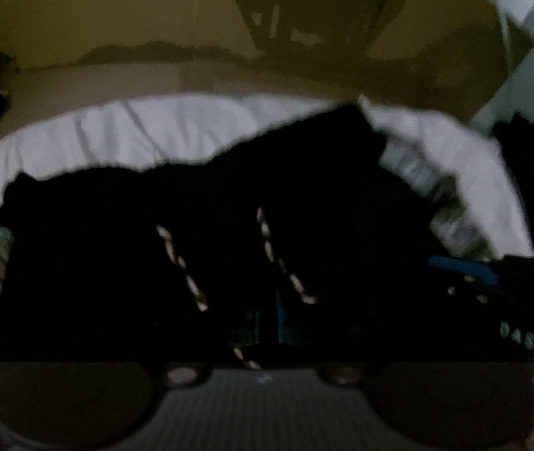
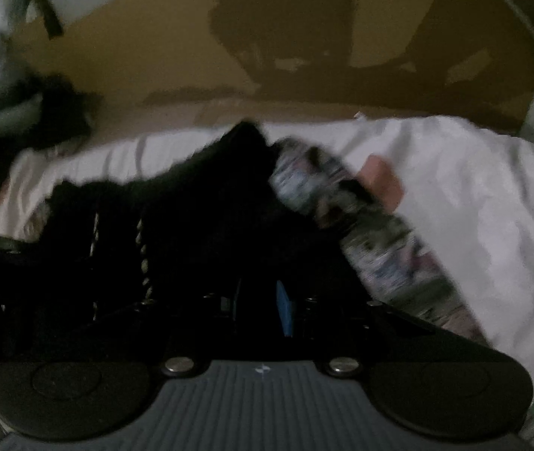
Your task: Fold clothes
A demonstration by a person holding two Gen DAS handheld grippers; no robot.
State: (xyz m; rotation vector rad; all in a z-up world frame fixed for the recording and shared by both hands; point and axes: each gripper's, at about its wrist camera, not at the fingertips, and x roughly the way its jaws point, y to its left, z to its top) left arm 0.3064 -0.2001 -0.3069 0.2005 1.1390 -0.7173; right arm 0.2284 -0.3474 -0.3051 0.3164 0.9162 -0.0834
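A black garment [image 1: 199,248] with two pale twisted drawcords [image 1: 182,267] is seen filling the centre and lower half of the left wrist view. It is spread over a white sheet [image 1: 124,127], and a yellow-brown wall [image 1: 79,18] runs across the top. Both views are dark and blurred.

The left gripper [image 1: 267,323] is buried in the dark cloth at lower centre. Its fingers cannot be made out cleanly, but the jaws are judged nearly closed. Garment fabric is probably pinched between them, though this cannot be confirmed.

In the right wrist view the same garment [image 2: 199,225] is seen across the centre and left. A patterned cloth [image 2: 361,233] runs diagonally at centre right, and more clothes are heaped at the upper left [image 2: 60,109]. The right gripper [image 2: 263,312] is set low at centre, with a blue pad visible on one finger [image 2: 285,312]. The jaws stand partly apart. Whether cloth is held between them cannot be told.

The step is judged to be taking hold of the waistband edge near the cords for a fold.

To do it well:
- A single layer edge should be pinched, not a bunch.
- Both grips should be kept level.
- The drawcords should be kept out of the jaws.
- The patterned cloth should not be caught.
- The fabric should be drawn taut before it is carried over, so that the white sheet is not dragged.
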